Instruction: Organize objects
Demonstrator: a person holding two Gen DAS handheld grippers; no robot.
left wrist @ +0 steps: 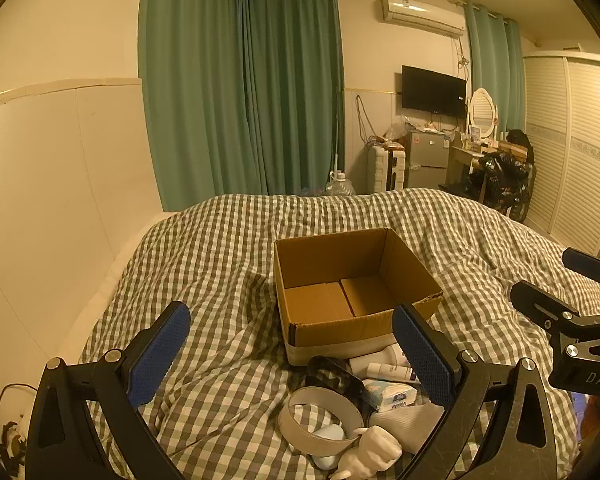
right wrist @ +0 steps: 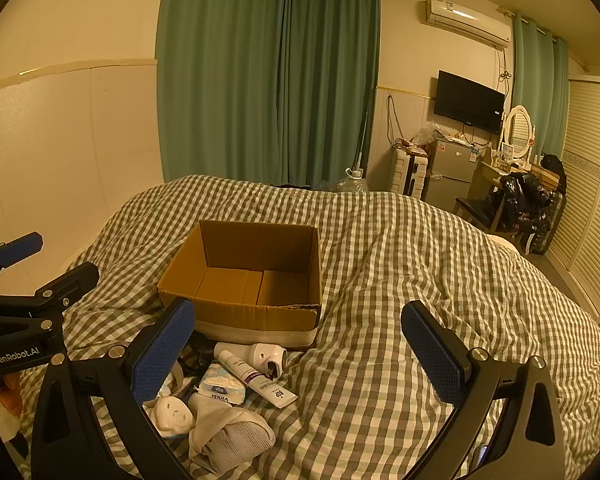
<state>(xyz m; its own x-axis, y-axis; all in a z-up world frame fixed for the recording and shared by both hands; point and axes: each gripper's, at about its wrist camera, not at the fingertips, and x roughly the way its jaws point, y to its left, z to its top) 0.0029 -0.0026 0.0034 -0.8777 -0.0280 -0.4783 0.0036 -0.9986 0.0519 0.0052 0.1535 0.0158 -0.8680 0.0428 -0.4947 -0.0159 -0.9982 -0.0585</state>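
right up front in the left wrist view sits a pale tape ring with a white knobbly figure and a light blue lump touching it, all dumped on the checked bed cover. left hand-held gripper has its blue pads spread wide apart with nothing between them, and the right hand-held gripper is just as wide, also gripping nothing. the pile lies right against the near wall of the open cardboard box, which has nothing in it, its flaps folded flat on the bottom and a pale band of tape round its base. also in the heap: a tissue pack, a white tube with a purple label, a white bottle on its side, a grey and white knit sock, a white round plug thing, plus something dark and glossy i can't make out. right wrist view shows the tube, bottle and sock clearly, while the left one half hides them behind its own finger; the tape ring really only shows from the left. behind the bed there's green curtains, a wall tv, an air conditioner and a small fridge.
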